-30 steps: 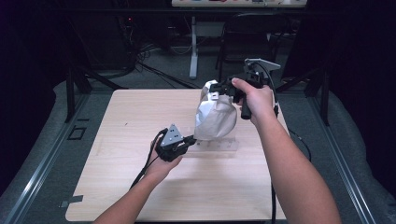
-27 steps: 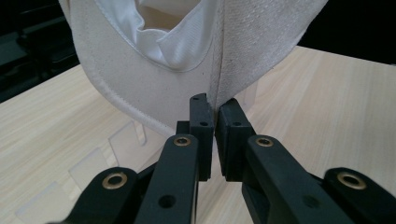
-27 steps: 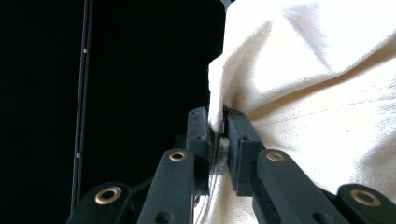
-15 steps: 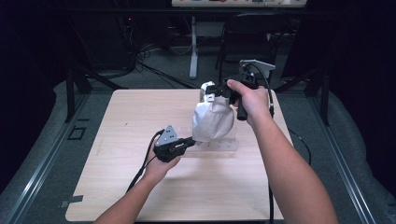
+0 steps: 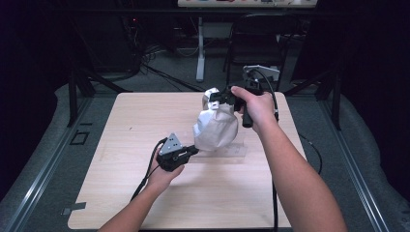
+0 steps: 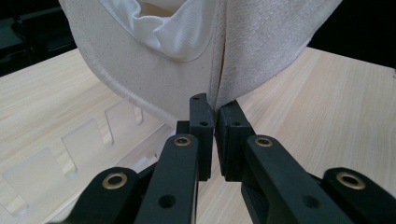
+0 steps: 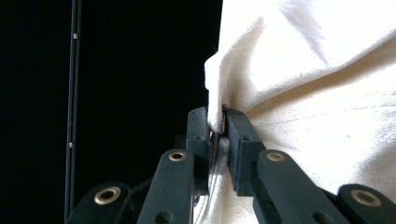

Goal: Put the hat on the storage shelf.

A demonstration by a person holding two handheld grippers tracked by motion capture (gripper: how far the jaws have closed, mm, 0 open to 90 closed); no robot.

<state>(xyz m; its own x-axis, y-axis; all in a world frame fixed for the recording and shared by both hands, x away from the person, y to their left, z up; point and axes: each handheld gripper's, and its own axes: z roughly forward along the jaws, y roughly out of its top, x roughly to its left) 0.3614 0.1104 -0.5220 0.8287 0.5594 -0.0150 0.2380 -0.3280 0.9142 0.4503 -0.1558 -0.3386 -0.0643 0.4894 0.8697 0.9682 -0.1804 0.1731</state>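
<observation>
Holding one cream cloth bag [image 5: 216, 129], centre of frame, above the table [image 5: 121, 125]. We list the left tool [image 5: 192, 151] pinching its lower seam, jaws pressed together on fabric; right tool [image 5: 215, 99] clamped on the top edge. Clear slotted rack [image 5: 227, 152] lies beneath. Risk, in our judgement: thin bites of cloth may slip if we pull apart, dropping the bag onto the rack.

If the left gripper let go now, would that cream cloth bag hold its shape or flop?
Probably flop: the cloth bag hangs in soft folds from the right gripper. It looks light, held by small pinches of fabric. Unlikely to slip, given its coarse weave.
</observation>
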